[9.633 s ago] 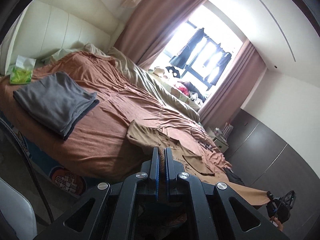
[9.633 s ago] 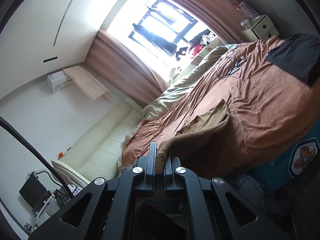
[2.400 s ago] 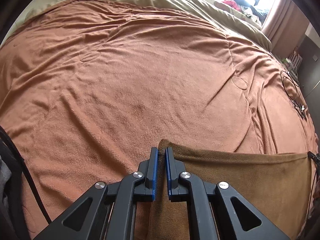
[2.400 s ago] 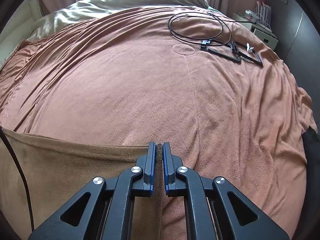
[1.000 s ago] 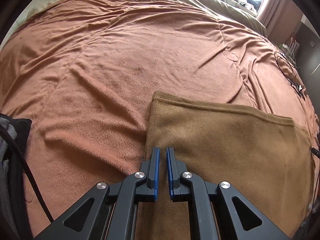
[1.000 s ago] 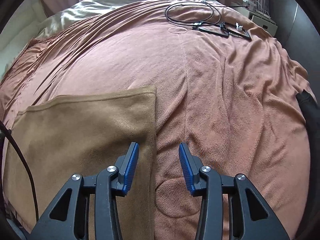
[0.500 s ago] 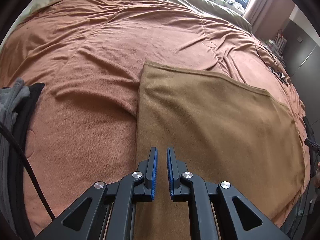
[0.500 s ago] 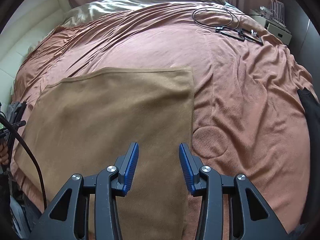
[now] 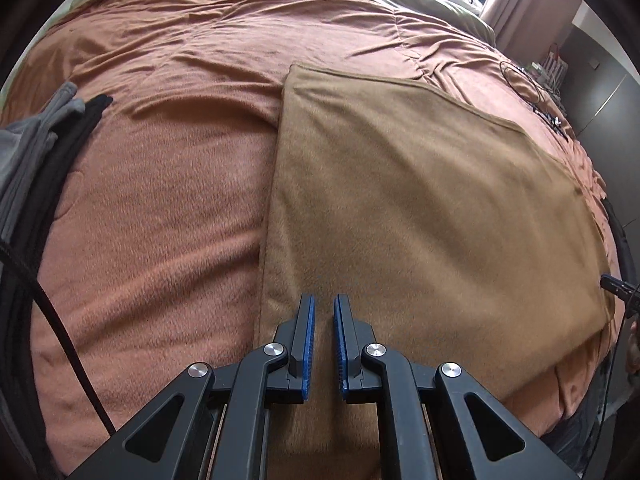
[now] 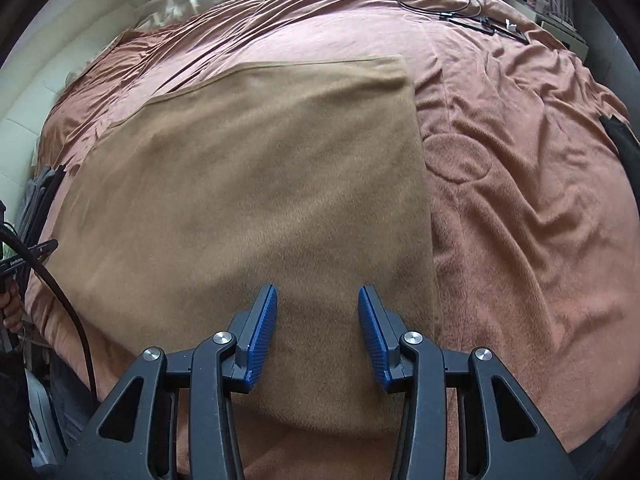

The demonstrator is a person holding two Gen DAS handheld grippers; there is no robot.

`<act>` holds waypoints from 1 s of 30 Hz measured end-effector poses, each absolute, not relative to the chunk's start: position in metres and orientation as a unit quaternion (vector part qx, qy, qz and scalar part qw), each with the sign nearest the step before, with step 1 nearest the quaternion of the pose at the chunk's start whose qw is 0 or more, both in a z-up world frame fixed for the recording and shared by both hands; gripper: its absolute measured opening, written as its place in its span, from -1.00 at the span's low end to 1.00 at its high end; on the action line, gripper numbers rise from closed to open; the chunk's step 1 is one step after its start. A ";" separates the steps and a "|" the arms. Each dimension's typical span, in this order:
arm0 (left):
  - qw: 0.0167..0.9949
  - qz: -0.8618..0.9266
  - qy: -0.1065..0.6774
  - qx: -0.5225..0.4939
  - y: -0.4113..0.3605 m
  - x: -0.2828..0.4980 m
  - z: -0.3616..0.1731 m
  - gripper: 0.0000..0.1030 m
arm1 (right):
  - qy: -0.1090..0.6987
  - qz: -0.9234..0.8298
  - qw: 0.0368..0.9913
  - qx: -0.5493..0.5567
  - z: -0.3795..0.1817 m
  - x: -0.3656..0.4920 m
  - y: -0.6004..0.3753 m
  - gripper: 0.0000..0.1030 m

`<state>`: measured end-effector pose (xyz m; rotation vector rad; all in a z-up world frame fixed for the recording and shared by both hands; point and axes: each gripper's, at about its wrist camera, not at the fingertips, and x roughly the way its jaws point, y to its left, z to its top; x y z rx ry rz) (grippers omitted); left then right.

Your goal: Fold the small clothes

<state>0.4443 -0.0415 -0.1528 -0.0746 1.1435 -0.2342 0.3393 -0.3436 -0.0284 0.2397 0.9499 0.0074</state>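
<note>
You are holding your left gripper [image 9: 324, 312] nearly closed and empty, your right gripper [image 10: 317, 304] parted and empty, both hovering over the tan garment [image 9: 420, 208] lying flat on the bedspread [image 9: 168, 184].

A tan, rectangular fleece garment [image 9: 420, 208] lay spread flat on the rust-orange fleece bedspread [image 9: 160, 184] of the bed, filling the middle and the 3 o'clock side of the view. The left hand-held gripper [image 9: 324, 312], black with blue pads, rose from 6 o'clock above the cloth's near part, its jaws nearly together with only a thin gap and nothing pinched between them. At 9 o'clock sat a stack of folded grey and black clothes [image 9: 36, 148], with a black cable [image 9: 60, 328] running below it. A coiled black cord [image 9: 528, 84] lay on the bedspread near 2 o'clock.
</note>
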 end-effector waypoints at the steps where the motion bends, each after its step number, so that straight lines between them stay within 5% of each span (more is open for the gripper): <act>1: 0.834 -0.110 0.540 -0.038 -0.040 0.440 -0.154 -0.80 | 0.456 0.002 0.882 0.117 -0.030 0.337 -0.344 -0.22; 27: 0.838 -0.078 0.532 -0.087 -0.002 0.369 -0.149 -0.78 | 0.442 -0.029 0.884 0.147 -0.036 0.247 -0.356 -0.22; 30: 0.842 -0.059 0.529 -0.088 0.005 0.364 -0.145 -0.35 | 0.434 -0.028 0.884 0.174 -0.037 0.233 -0.365 0.00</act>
